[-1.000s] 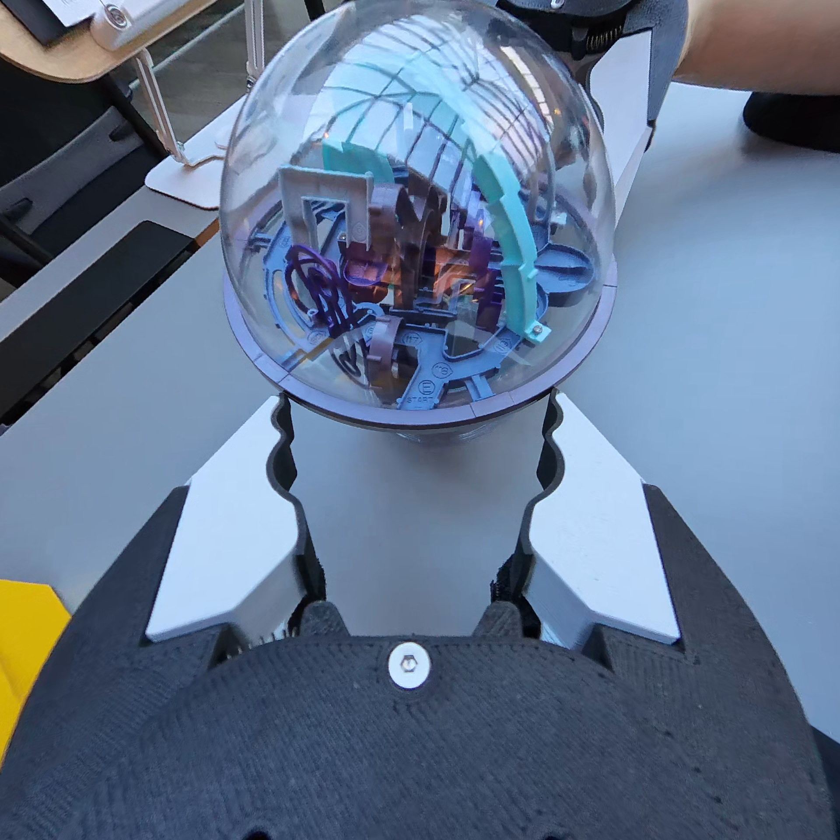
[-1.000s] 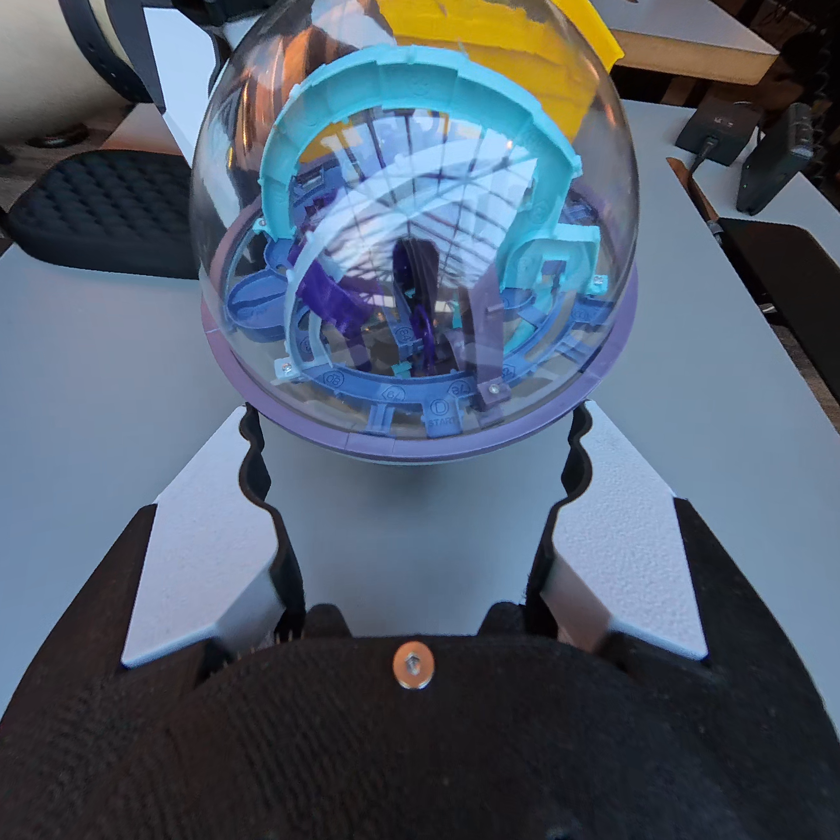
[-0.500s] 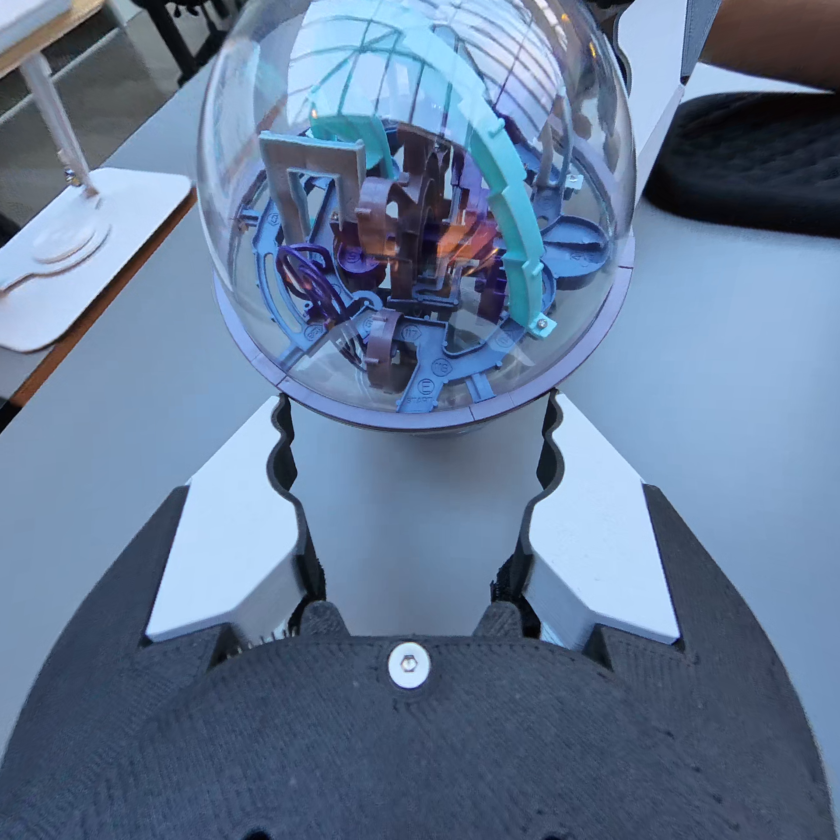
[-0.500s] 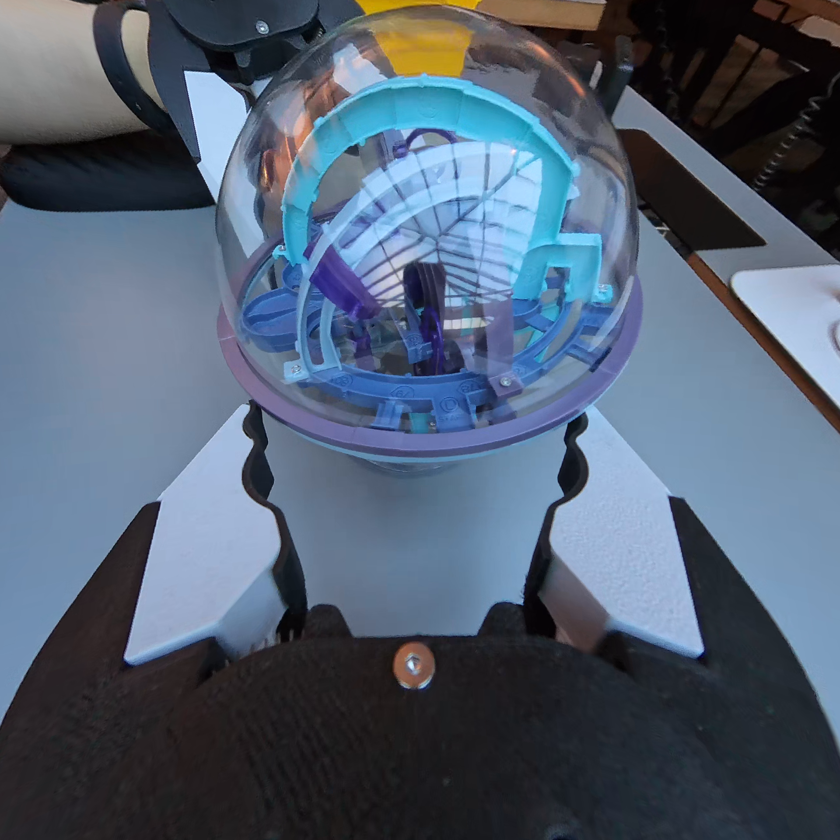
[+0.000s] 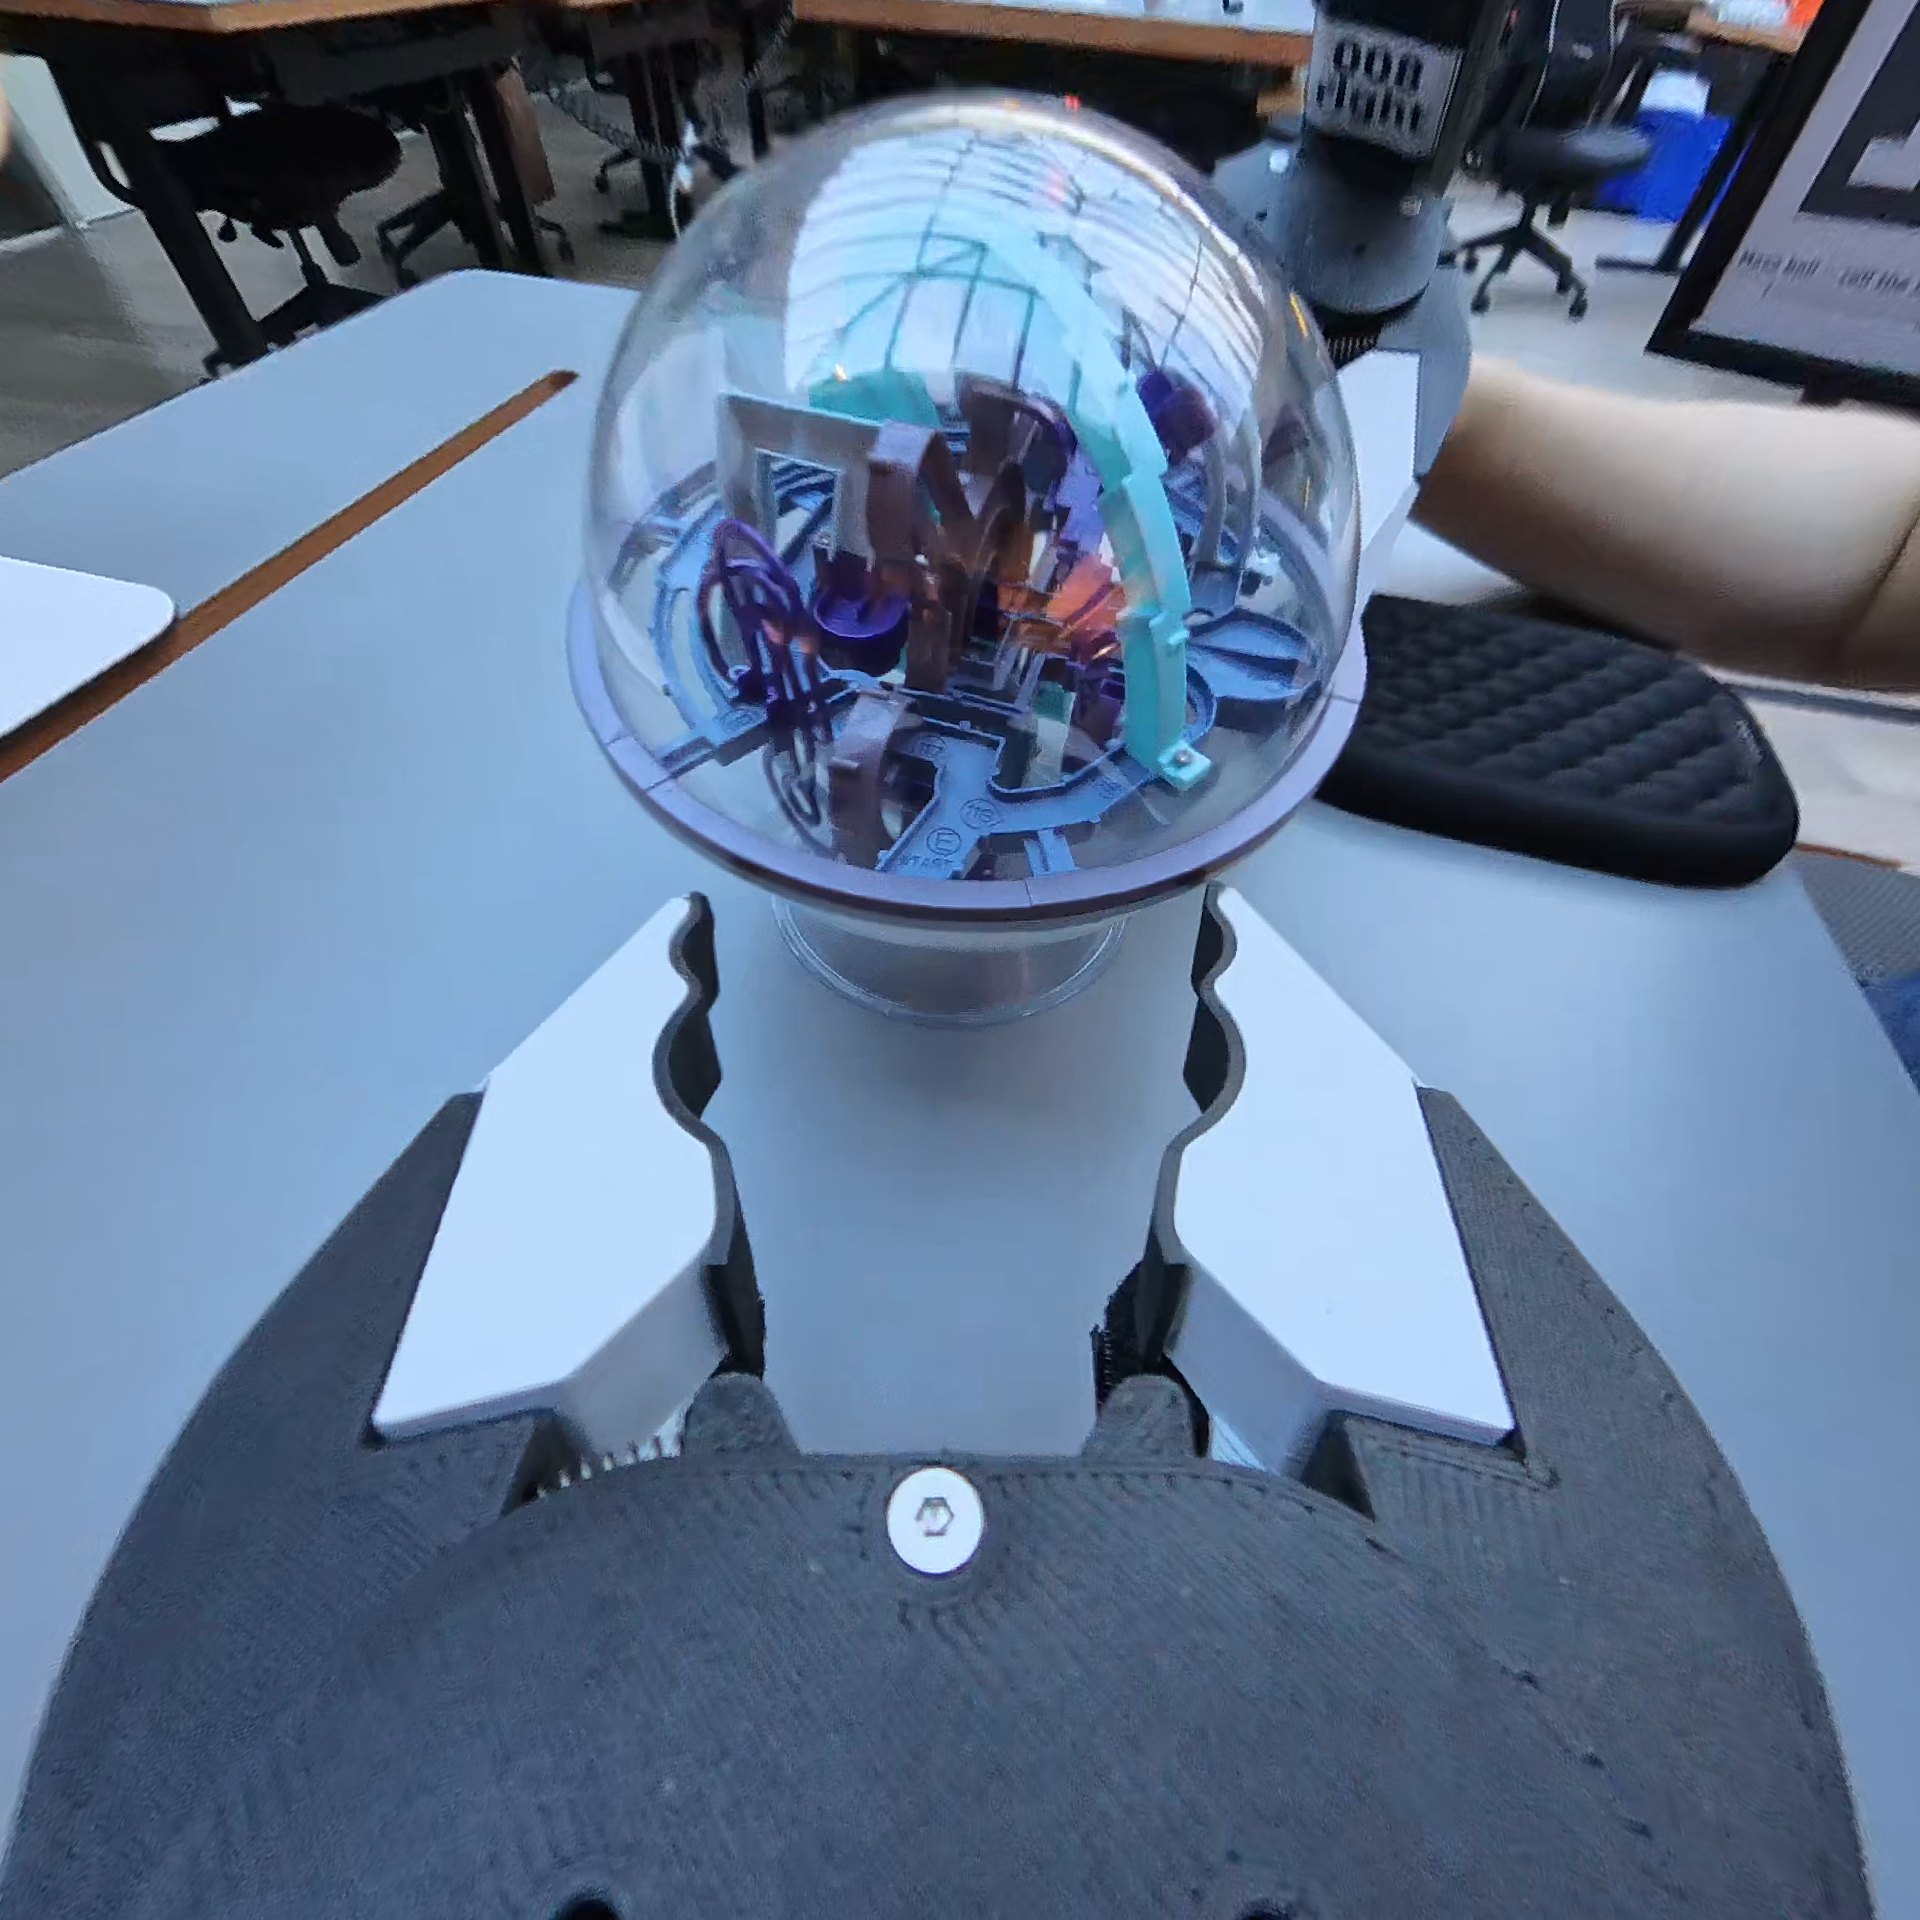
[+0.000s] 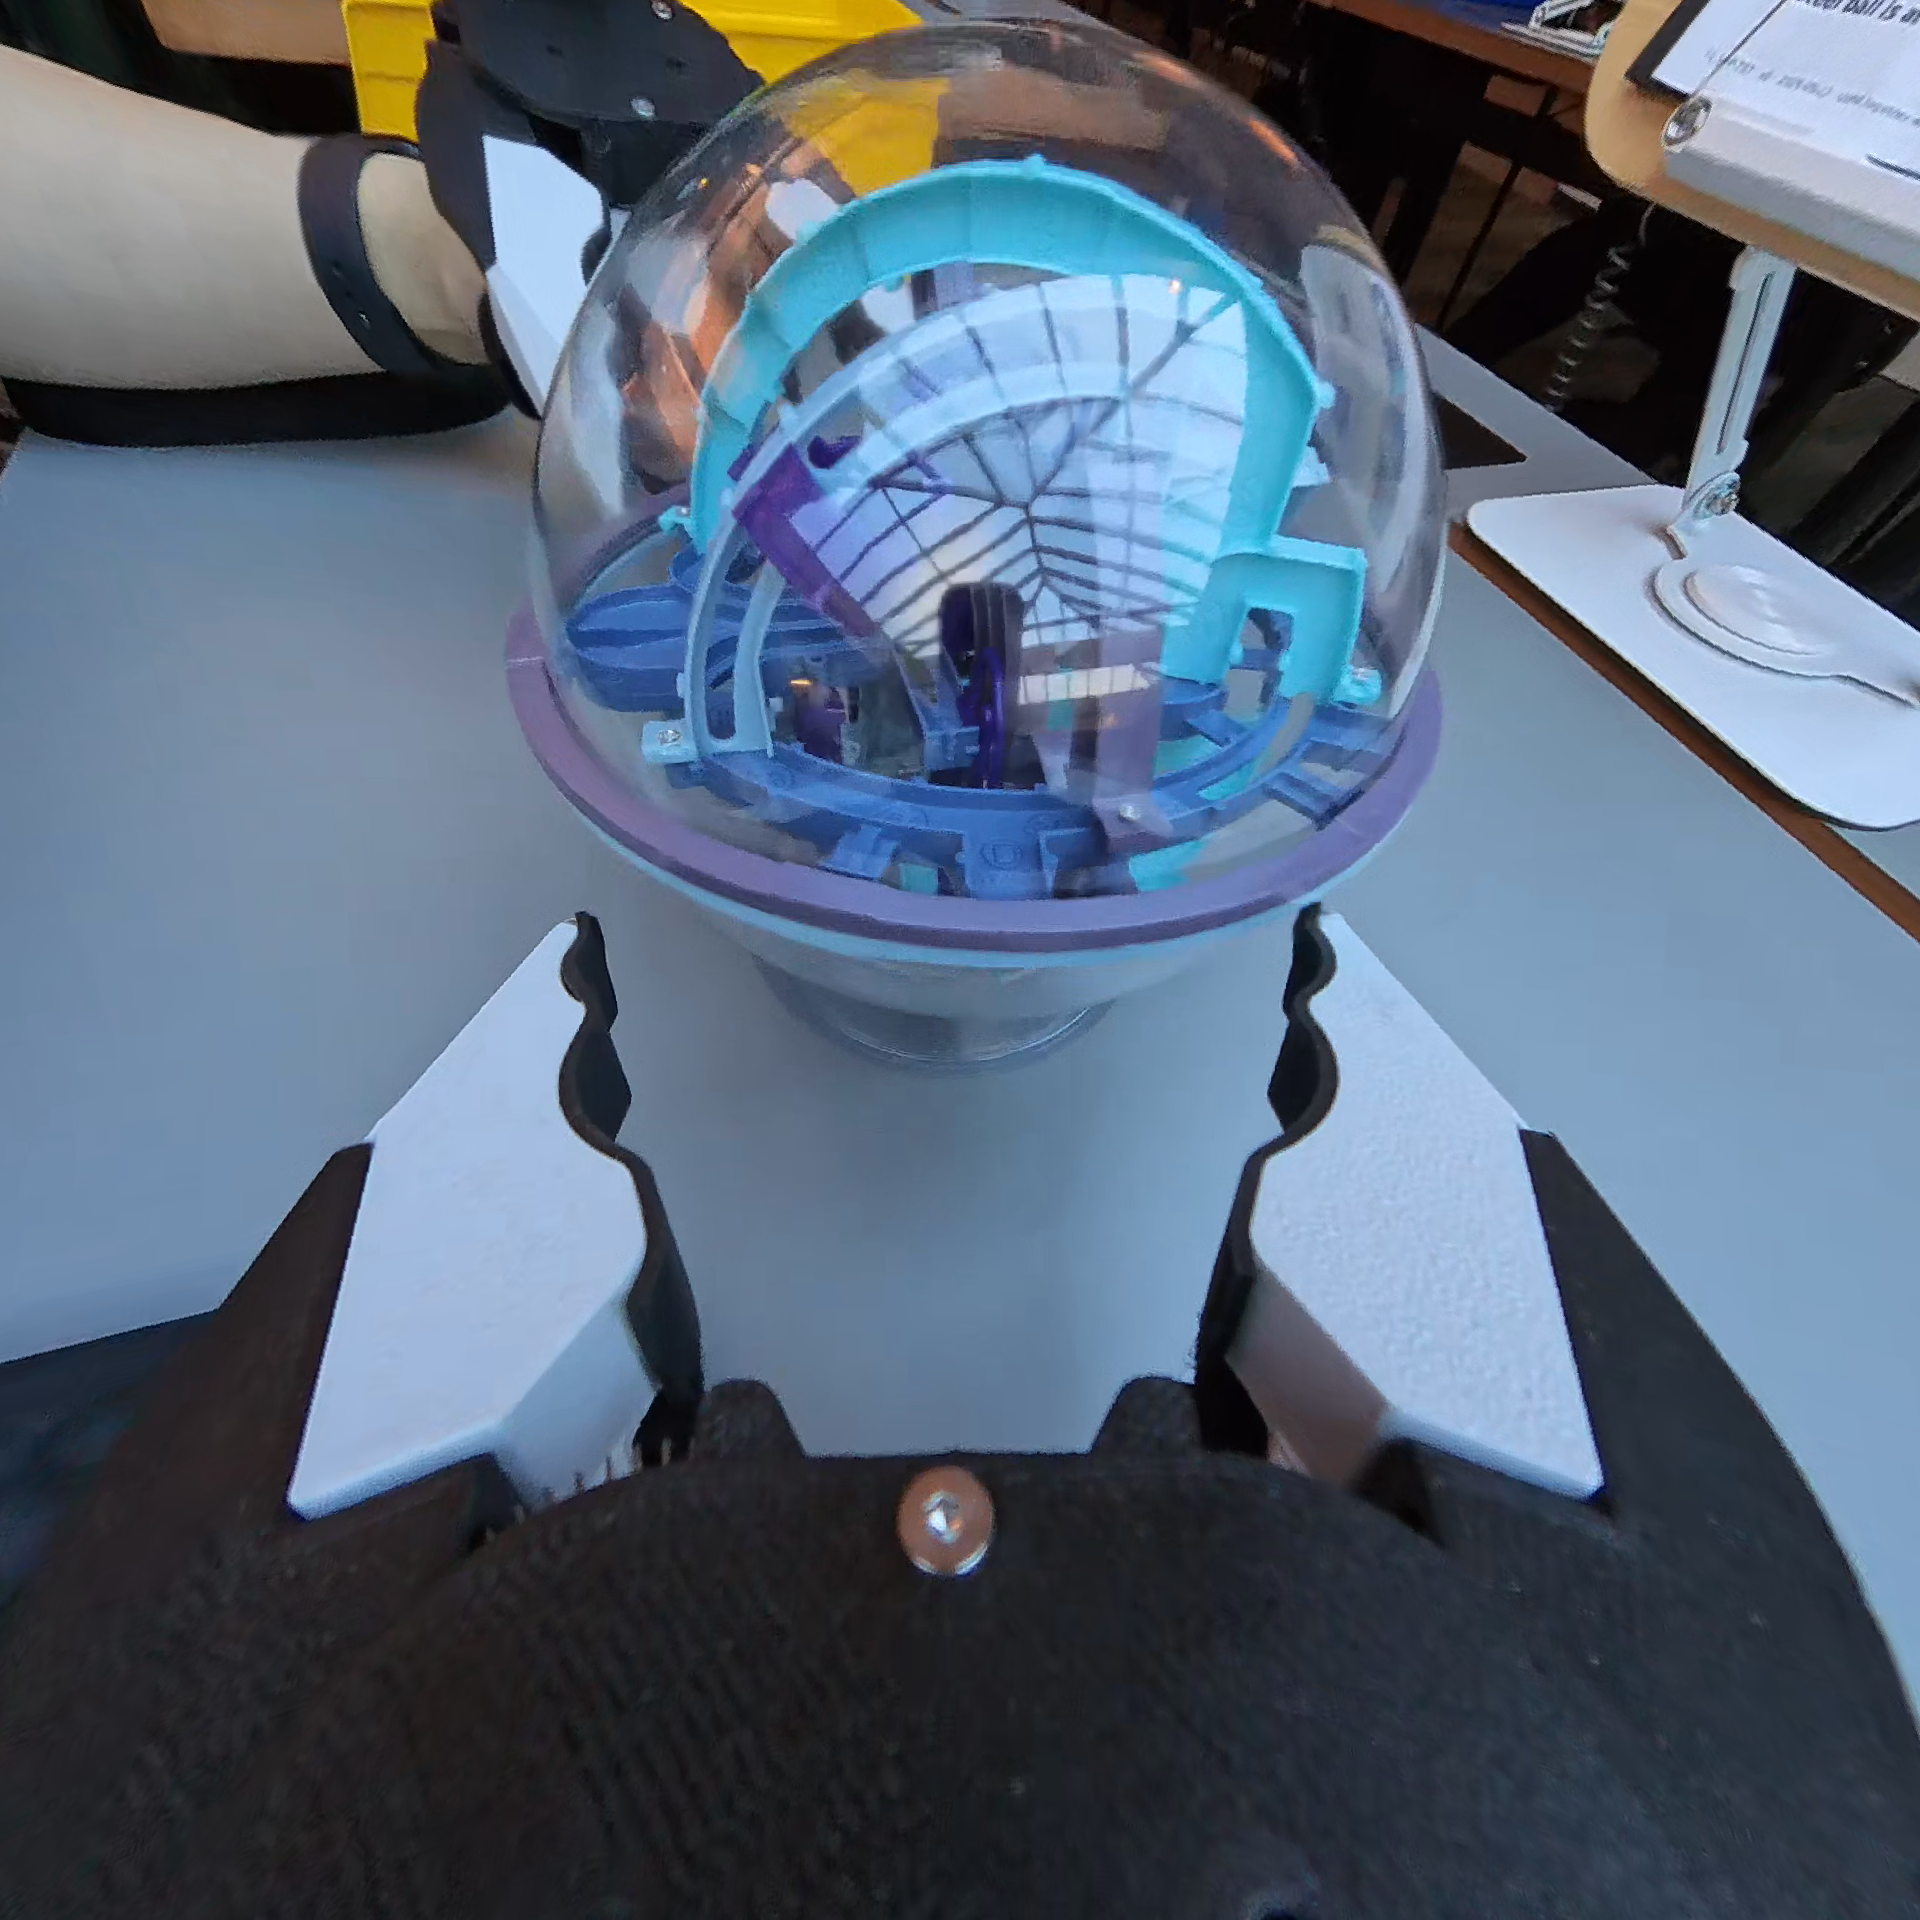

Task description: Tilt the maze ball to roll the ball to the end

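Observation:
The maze ball (image 5: pixel 966 520) is a clear sphere with a purple ring round its middle and teal, blue and brown tracks inside. It stands over a clear round stand (image 5: pixel 945 966) on the grey table (image 5: pixel 260 883). My left gripper (image 5: pixel 951 914) is open, its two fingertips at the underside of the ring. My right gripper (image 6: pixel 945 930) is open and meets the maze ball (image 6: pixel 987 520) the same way from the opposite side. Each gripper shows behind the sphere in the other's view. I cannot make out the small ball inside.
A black padded cushion (image 5: pixel 1538 748) lies on the table beside the sphere. A white holder base (image 6: pixel 1714 644) sits on the adjoining desk. A yellow box (image 6: pixel 623 31) is behind. A person's forearm (image 5: pixel 1662 540) reaches in. Chairs and desks stand beyond.
Both grippers and the sphere swung round together over the table, so the background shifted. Both views now sit lower and the clear stand under the sphere shows. The fingers kept the same spread.

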Motion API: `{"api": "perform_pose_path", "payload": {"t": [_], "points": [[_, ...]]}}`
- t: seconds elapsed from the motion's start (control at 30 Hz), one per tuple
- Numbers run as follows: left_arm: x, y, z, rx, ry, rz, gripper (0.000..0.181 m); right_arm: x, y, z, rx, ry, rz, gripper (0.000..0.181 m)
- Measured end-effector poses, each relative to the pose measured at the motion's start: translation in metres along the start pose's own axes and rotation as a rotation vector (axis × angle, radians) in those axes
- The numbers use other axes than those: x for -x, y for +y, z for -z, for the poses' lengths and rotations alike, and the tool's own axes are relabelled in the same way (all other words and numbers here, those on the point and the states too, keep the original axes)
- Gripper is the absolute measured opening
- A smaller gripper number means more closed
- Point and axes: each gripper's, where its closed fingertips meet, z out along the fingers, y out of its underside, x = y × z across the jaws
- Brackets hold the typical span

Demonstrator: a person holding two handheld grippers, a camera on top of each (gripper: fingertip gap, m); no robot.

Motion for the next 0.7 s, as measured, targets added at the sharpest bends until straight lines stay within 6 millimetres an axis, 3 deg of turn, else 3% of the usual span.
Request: {"api": "perform_pose_path", "payload": {"t": [0.13, 0.27, 0.37, 0.47, 0.7], "points": [[-0.004, -0.008, 0.013, -0.018, -0.075, -0.056, 0.109, -0.016, 0.004, 0.003, -0.001, 0.01, 0.031, 0.131], [-0.018, -0.008, 0.0, 0.037, -0.143, -0.141, 0.121, -0.029, 0.018, -0.008, 0.062, -0.046, 0.063, 0.136], [-0.021, -0.007, -0.016, 0.067, -0.15, -0.091, 0.129, -0.026, 0.022, -0.02, 0.076, -0.12, 0.067, 0.138], [-0.011, -0.009, -0.021, 0.071, -0.201, -0.084, 0.129, -0.018, 0.014, -0.024, 0.036, -0.138, 0.082, 0.13], [0.001, -0.005, -0.019, 0.079, -0.154, -0.1, 0.128, -0.005, 0.011, -0.007, 0.024, -0.036, 0.129, 0.12]]}}
